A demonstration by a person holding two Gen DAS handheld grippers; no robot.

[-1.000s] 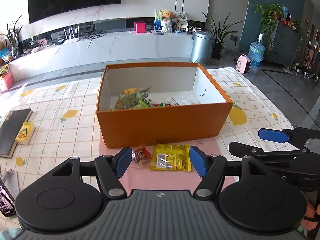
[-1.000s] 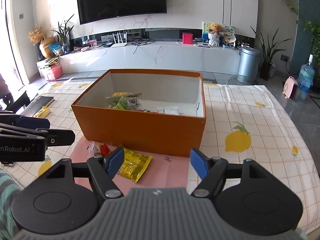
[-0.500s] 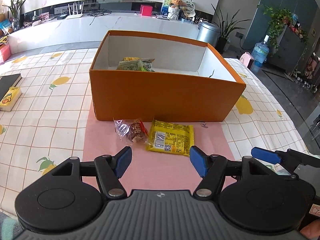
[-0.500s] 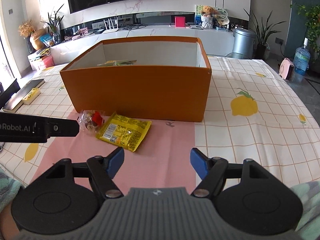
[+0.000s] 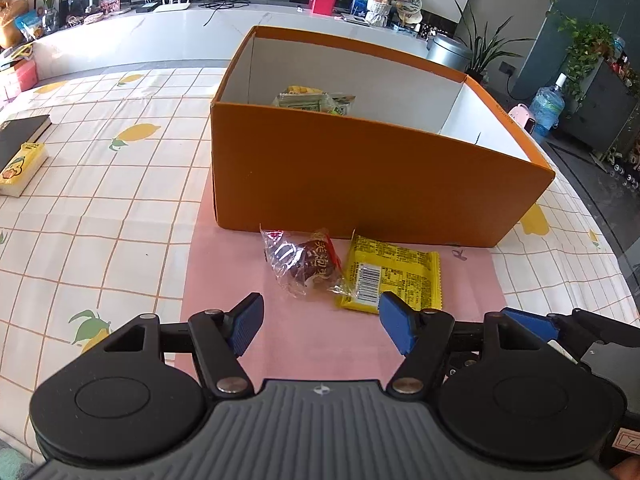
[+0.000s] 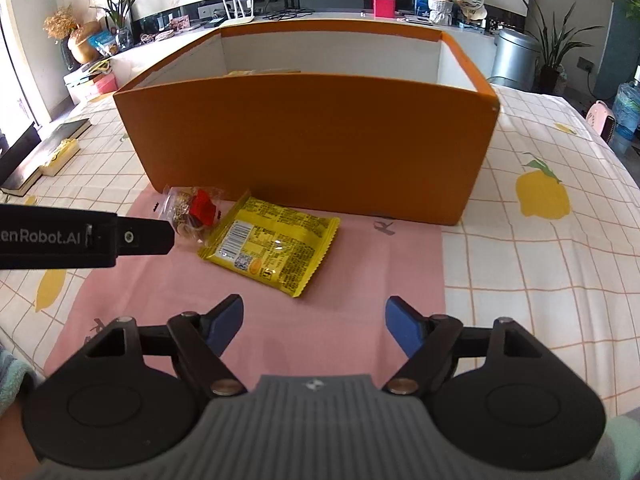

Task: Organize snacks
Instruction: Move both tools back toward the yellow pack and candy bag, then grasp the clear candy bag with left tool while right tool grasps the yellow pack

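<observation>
Both the left gripper (image 5: pixel 321 326) and right gripper (image 6: pixel 314 326) are empty — the right's jaws are opening. The clear-wrapped snack (image 5: pixel 305 263) overlaps the yellow packet (image 5: pixel 394 276) — both could be dragged together.

Left gripper (image 5: pixel 320 326) black with blue pads, silver screws, ribbed grey body, right gripper (image 6: pixel 314 326) alike, teal sleeve (image 6: pixel 12 372)

A black book (image 5: pixel 18 136) lies beside a small yellow box (image 5: pixel 20 168).

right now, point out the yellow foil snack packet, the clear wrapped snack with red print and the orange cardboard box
yellow foil snack packet (image 5: pixel 394 276), left wrist view, middle of its printed back
clear wrapped snack with red print (image 5: pixel 306 264), left wrist view, dark centre
orange cardboard box (image 6: pixel 304 140), right wrist view, near outer wall
</observation>
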